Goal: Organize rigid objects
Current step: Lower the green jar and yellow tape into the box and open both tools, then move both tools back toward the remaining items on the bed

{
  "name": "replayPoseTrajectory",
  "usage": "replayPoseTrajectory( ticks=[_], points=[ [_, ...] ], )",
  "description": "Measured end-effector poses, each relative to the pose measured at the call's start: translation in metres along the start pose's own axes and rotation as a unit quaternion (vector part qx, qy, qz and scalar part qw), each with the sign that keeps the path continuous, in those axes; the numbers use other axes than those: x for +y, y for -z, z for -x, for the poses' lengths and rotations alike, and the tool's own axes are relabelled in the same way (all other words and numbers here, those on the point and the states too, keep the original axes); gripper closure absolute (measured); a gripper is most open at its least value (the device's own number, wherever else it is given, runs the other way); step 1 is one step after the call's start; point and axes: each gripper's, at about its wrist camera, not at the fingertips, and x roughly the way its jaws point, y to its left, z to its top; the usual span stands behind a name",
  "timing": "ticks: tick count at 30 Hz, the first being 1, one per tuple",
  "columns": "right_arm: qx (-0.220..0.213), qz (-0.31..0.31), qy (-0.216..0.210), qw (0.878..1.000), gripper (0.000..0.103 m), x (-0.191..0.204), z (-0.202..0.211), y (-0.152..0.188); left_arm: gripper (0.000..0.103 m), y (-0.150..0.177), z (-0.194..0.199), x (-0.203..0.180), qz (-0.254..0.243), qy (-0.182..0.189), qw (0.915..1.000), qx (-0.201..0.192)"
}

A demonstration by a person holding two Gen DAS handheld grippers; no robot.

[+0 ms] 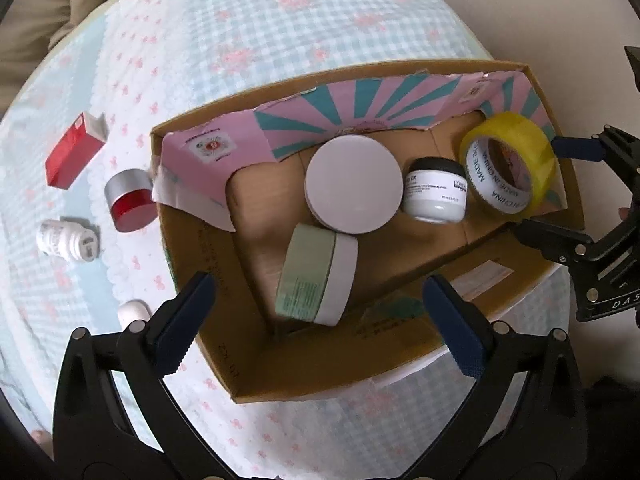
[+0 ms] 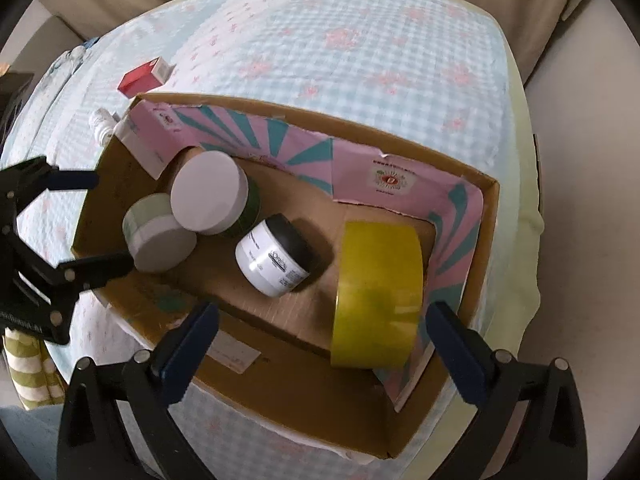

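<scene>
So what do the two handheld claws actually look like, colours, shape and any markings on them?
Both look the same build. The left claw has a black angular frame with two long fingers lined with dark blue ridged pads, plus round silver pins at the joints. The right claw matches it. Seen from the left camera, its black frame carries white lettering, partly cut off. No cables or sleeves show.

Counter (image 1: 280,20) covered by pale blue gingham cloth (image 1: 248,420) with pink flowers. Directly on cloth: open cardboard box (image 1: 320,364); just left of box, red jar with silver lid (image 1: 130,202) on its side; farther left, red-and-white carton (image 1: 74,154) lying flat; near it, white bottle (image 1: 68,240) on its side; small white item (image 1: 132,312), partly hidden.
</scene>
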Motion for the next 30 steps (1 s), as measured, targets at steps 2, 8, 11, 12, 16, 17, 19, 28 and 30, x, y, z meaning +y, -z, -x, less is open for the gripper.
replayPoseTrajectory(
  ticks=[2,8,11,12,16,17,19,28,30],
  points=[
    [-0.004,0.0,0.004,1.0,0.0,0.001,0.0,0.002,0.0,0.0,-0.001,0.001,0.003,0.0,1.0,0.002],
    [-0.016,-0.017,0.001,1.0,0.0,0.0,0.012,0.006,0.0,0.006,0.011,-0.004,0.007,-0.004,1.0,-0.003],
    [-0.02,-0.015,0.012,1.0,0.0,0.001,0.019,0.009,0.0,0.01,0.02,-0.007,0.003,-0.006,0.9999,-0.01],
    [-0.022,-0.014,0.015,1.0,0.0,0.002,0.022,0.01,0.0,0.011,0.023,-0.007,0.002,-0.006,0.9999,-0.012],
    [-0.032,-0.007,0.022,0.999,0.0,0.005,0.04,0.013,0.0,0.016,0.046,-0.008,0.0,-0.007,0.9997,-0.025],
    [-0.037,-0.007,0.022,0.999,0.0,0.007,0.048,0.013,0.0,0.018,0.053,-0.007,0.0,-0.006,0.9995,-0.03],
    [-0.045,-0.006,0.025,0.999,0.0,0.01,0.061,0.013,0.0,0.022,0.071,-0.004,0.004,-0.003,0.9992,-0.041],
    [-0.094,0.03,0.032,0.995,0.0,0.059,0.128,-0.004,0.0,0.057,0.146,0.042,0.021,-0.02,0.9933,-0.112],
    [-0.103,0.043,0.038,0.993,0.0,0.08,0.14,-0.009,0.0,0.066,0.16,0.057,0.021,-0.025,0.9922,-0.121]
  ],
)
